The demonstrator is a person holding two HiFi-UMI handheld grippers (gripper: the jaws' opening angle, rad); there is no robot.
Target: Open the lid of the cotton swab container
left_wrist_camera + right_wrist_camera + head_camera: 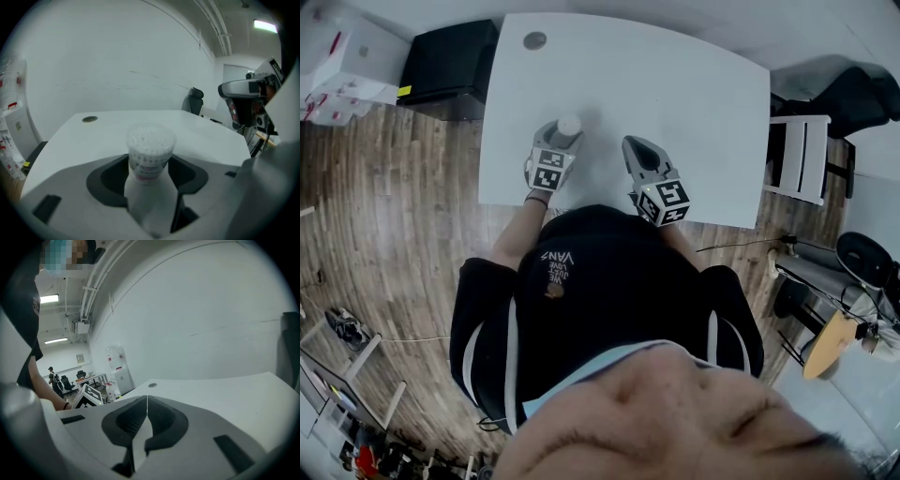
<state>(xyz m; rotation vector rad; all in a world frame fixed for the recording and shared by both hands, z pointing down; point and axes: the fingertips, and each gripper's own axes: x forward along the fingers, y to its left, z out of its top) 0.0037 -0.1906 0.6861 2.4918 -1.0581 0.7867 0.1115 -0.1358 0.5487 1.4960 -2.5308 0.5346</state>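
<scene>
Your left tongs (151, 164) pinch the cotton swab container (149, 157) around its lower body. It is upright, long axis vertical, and seems to stand on the white surface (675, 84) near the front edge. It is a small round tub of smooth, clear plastic with a printed label band. White swab tips are packed under the lid (151, 136), which looks still seated. Your right tongs (146, 399) are pressed together on nothing, near the container's right side and apart from it. That is your free hand, and I judge it must come leftward to the lid's rim.
</scene>
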